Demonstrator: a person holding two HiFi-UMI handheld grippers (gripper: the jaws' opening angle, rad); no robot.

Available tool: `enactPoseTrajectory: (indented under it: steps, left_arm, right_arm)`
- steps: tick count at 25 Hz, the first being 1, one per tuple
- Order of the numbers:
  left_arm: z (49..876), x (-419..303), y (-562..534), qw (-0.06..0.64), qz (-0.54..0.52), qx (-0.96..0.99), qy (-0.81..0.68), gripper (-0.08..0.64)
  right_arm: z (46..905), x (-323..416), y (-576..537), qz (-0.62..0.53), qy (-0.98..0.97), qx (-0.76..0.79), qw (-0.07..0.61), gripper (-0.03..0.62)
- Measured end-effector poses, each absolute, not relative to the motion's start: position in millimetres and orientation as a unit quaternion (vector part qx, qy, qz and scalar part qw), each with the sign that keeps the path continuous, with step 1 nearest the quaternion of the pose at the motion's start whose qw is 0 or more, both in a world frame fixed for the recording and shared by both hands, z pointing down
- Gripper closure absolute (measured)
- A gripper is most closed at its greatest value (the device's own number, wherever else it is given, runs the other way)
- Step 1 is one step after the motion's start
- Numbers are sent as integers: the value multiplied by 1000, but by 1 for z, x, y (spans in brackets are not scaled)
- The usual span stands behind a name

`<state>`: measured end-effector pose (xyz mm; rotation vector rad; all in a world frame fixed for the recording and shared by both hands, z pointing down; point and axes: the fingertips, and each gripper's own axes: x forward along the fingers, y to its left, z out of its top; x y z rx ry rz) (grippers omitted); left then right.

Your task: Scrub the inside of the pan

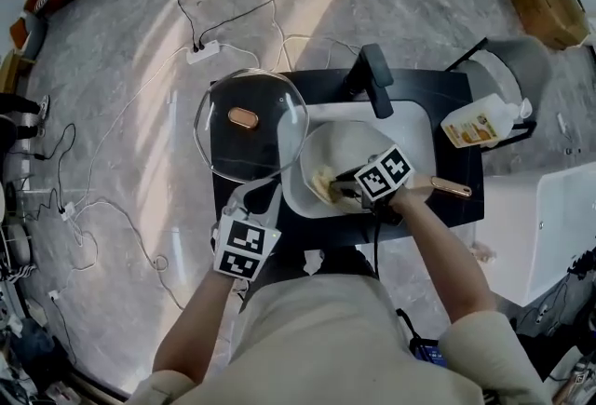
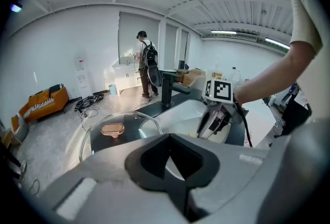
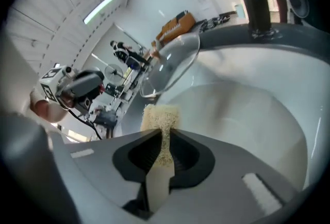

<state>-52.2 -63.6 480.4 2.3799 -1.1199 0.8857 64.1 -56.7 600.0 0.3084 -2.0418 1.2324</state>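
A white pan (image 1: 345, 147) sits in the sink, its copper handle (image 1: 453, 188) pointing right. My right gripper (image 1: 341, 188) reaches into the pan and is shut on a yellow sponge (image 1: 322, 183). In the right gripper view the sponge (image 3: 161, 116) sticks out from between the jaws of the right gripper (image 3: 164, 134), just above the pan's pale inner wall (image 3: 247, 120). My left gripper (image 1: 258, 195) hovers over the counter's front edge, left of the pan. The left gripper (image 2: 172, 139) has its jaws together, and I see nothing between them.
A glass lid (image 1: 250, 124) with a copper knob lies on the black counter (image 1: 454, 208) left of the sink. A black faucet (image 1: 372, 77) stands behind the pan, a soap bottle (image 1: 480, 122) at the right. Cables cross the floor. A person (image 2: 147, 63) stands far off.
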Motion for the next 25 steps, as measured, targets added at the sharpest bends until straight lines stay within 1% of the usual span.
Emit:
enactPoseTrajectory:
  steps: [4,6,9,13,15,18,21,25]
  left_arm:
    - [466,-53,-76,168,305,846,-404,558]
    - [456,-52,-82,156,296,849,-409,558]
    - [437,-46,-92,140,278,855,-415,558]
    - [405,-31,-104,159,229,867,-414,558]
    - [389,-25,-109,139,223,871,-416,558]
    - [369,-19,-113,85,232,875,-417,558]
    - [342,-16,-120,69,213,879,-422,558]
    - [295,-19,-127,49,174,881,-436,558]
  right_arm:
    - [554,70,-84,450,-827,212,260,537]
    - [529,75,-94,425,-839,253,225,537]
    - [495,85,-104,386,-847,307,198,537]
    - [447,102,-117,357,-847,364,152,535]
    - [420,111,-121,328,-852,387,132,534]
    - [383,124,-123,260,-860,420,126,534]
    - [348,137,-124,202,-862,449,121,534]
    - [297,148,-120,159,-862,472,94,532]
